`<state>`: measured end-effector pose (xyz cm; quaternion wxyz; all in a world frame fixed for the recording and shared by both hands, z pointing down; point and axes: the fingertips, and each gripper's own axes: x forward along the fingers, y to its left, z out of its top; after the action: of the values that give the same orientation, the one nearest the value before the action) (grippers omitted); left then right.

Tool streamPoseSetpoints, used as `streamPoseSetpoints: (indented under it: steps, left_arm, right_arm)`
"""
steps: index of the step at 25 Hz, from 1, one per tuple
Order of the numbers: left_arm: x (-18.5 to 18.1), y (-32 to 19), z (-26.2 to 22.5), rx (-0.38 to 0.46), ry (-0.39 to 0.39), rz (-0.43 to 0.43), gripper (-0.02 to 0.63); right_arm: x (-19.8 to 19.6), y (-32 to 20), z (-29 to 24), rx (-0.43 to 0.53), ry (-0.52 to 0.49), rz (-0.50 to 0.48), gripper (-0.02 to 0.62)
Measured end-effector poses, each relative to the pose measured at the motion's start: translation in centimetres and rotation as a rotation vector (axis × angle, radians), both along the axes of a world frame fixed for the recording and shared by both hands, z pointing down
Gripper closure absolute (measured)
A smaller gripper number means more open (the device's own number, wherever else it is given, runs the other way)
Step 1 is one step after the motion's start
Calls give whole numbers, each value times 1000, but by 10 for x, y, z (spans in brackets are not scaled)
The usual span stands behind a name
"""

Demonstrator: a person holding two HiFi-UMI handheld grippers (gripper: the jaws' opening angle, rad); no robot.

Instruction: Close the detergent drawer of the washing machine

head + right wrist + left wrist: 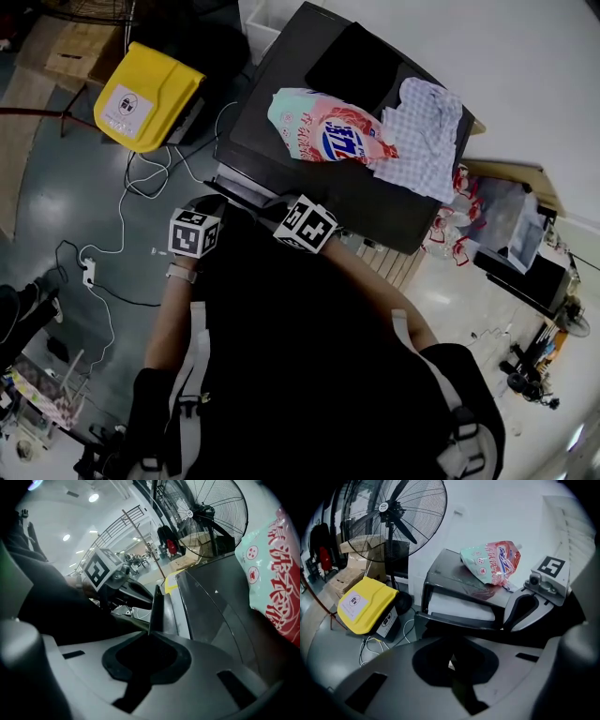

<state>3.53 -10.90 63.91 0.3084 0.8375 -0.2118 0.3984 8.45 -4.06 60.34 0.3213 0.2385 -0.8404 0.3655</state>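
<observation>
Two grippers, left (451, 663) and right (149, 641), jaws together and empty, near the washing machine (281, 112); drawer (461, 607) pulled out.

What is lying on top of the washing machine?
On the washing machine lie a pink detergent pouch and a checked cloth. Whatever is under the cloth is covered.

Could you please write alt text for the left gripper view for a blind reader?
A dark grey washing machine with its detergent drawer pulled out fills the middle, a pink and mint plastic detergent pouch lying on top. The right gripper points in from the right; a yellow plastic box and a black pedestal fan stand at left.
</observation>
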Motion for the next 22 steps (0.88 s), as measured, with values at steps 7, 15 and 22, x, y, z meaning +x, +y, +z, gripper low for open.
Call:
streamPoseSetpoints:
  steps: [7, 15, 22]
  left_arm:
    - [0, -2, -2, -8, 7, -17, 595]
    - [7, -6, 1, -54, 9, 175, 595]
    - [5, -4, 3, -88, 43, 350, 595]
  right_arm:
    - [0, 0, 0, 7, 19, 29, 555]
    - [4, -17, 5, -37, 37, 219, 542]
    - [1, -28, 3, -9, 115, 445, 538]
